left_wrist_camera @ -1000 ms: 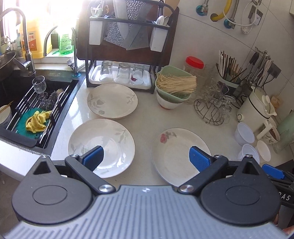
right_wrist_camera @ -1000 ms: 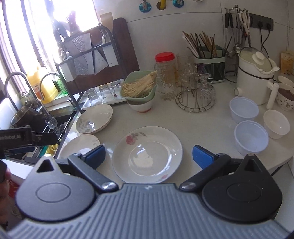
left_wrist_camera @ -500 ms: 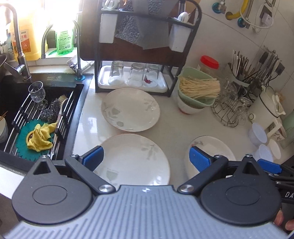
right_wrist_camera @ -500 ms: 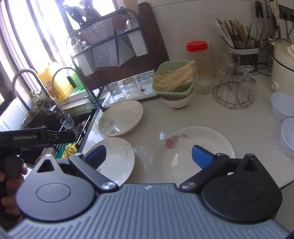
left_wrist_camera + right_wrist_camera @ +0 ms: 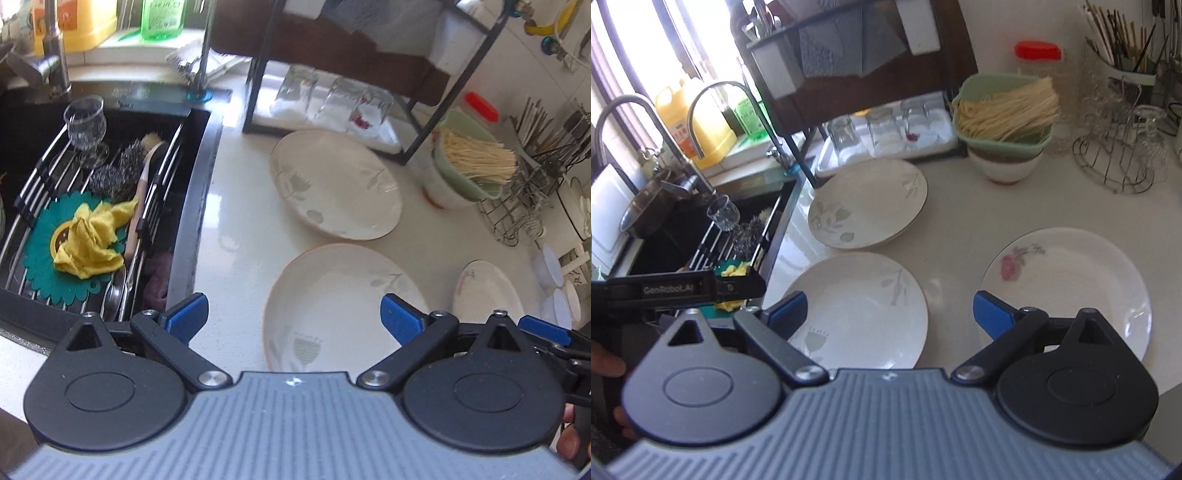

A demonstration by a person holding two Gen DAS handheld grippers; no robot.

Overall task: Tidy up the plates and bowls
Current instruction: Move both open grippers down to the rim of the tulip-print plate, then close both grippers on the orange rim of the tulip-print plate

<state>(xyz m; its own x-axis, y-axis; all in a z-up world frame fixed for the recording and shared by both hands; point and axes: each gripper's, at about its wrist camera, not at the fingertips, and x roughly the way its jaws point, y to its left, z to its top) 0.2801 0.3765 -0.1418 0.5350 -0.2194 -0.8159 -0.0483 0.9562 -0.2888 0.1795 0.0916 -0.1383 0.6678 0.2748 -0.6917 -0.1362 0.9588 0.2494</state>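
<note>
Three white plates lie on the counter. The near leaf-pattern plate (image 5: 340, 295) (image 5: 860, 310) sits just ahead of both grippers. The far leaf-pattern plate (image 5: 332, 184) (image 5: 868, 208) lies in front of the dish rack. The rose-pattern plate (image 5: 487, 288) (image 5: 1067, 280) lies to the right. A green bowl of noodles (image 5: 472, 162) (image 5: 1004, 110) is stacked on a white bowl (image 5: 1004, 166). My left gripper (image 5: 293, 319) is open and empty, above the near plate's left edge. My right gripper (image 5: 890, 308) is open and empty, between the near plate and the rose plate.
A black sink (image 5: 92, 192) with a wire rack, glass, scrubbers and yellow cloth is at the left. A dark dish rack (image 5: 864, 74) with upturned glasses stands behind. A wire glass stand (image 5: 1119, 155), utensil holder and small white bowls (image 5: 554, 280) are at the right.
Both grippers have swung left and closer to the counter. The sink and the near leaf plate now fill more of the views. The jaws stay open.
</note>
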